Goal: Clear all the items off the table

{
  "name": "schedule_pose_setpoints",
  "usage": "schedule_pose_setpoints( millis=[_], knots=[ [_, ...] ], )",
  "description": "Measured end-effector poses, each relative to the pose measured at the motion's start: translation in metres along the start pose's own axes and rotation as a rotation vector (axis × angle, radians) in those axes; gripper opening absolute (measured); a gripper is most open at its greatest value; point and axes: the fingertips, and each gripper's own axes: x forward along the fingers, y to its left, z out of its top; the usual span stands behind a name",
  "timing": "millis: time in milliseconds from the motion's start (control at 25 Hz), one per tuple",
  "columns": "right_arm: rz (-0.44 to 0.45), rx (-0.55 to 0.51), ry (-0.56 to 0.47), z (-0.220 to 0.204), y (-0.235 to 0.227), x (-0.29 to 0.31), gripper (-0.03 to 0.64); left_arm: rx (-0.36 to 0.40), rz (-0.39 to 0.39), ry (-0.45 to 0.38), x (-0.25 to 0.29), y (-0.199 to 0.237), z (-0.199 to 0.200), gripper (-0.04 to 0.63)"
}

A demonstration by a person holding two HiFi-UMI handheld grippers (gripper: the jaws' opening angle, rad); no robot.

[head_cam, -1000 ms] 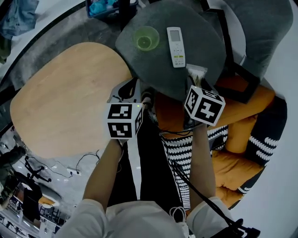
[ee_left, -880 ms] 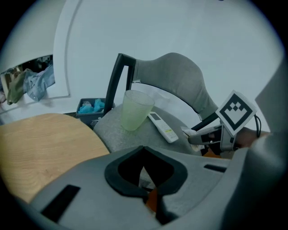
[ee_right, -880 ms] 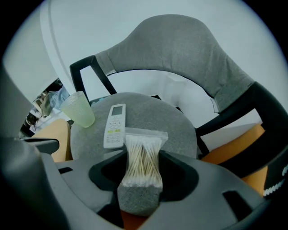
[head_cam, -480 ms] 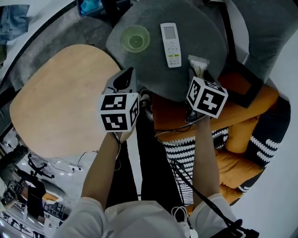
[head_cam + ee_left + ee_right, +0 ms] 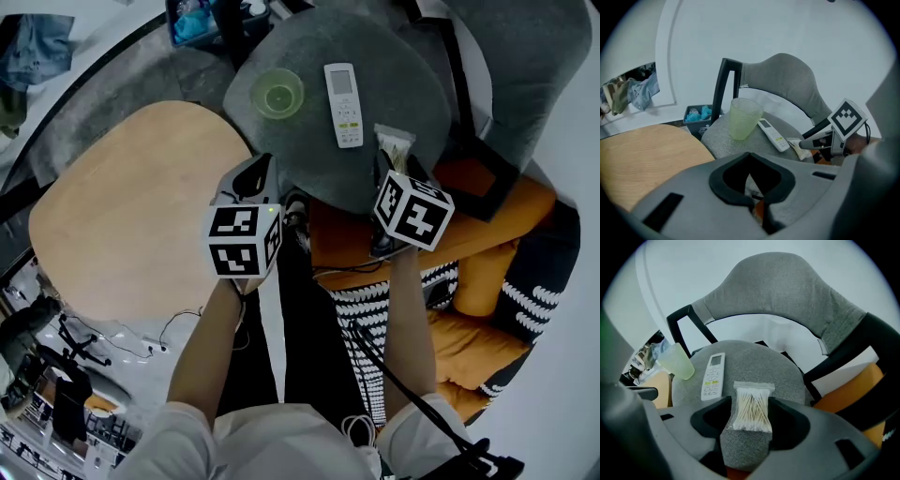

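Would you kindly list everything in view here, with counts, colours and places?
round table: one, grey, top centre
cup: one, pale green, on the round table, left part
remote: one, white, on the round table, right of the cup
bag of cotton swabs: one, clear, on the round table's near right edge
wooden table: one, tan, left of the round table
chair: one, grey with black frame, top right
cushions: at least two, orange, right
bin: one, dark, blue contents, top left
forearms: two, bottom centre
left hand-held gripper: grey, shut, empty
right hand-held gripper: grey, jaws have just been opening, bag between them, not gripped
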Motion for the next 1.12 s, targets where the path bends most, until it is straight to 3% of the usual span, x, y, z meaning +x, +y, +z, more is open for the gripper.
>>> schedule_pose_setpoints(
  millis=[320,520,840,960,1120],
  knots=[
    [-0.001,-0.028,-0.07,0.01,0.011,-0.031,0.249,-0.04,0.015,-0.052,-0.032,0.006,0.016,0.003],
    [0.047,-0.08,-0.096,0.013,0.048,-0.061,0.215,-0.065,0.02,-0.079,-0.068,0.005,0.017,0.003],
    [0.093,-0.16,-0.125,0.018,0.12,-0.117,0.054,-0.091,0.087,-0.157,-0.168,0.023,0.024,0.003],
    [0.139,-0.244,-0.136,0.02,0.166,-0.151,0.026,-0.147,0.136,-0.195,-0.225,0.044,0.023,0.003],
    [0.231,-0.433,-0.204,0.027,0.24,-0.197,0.026,-0.217,0.196,-0.289,-0.293,0.07,0.025,0.003]
  ],
)
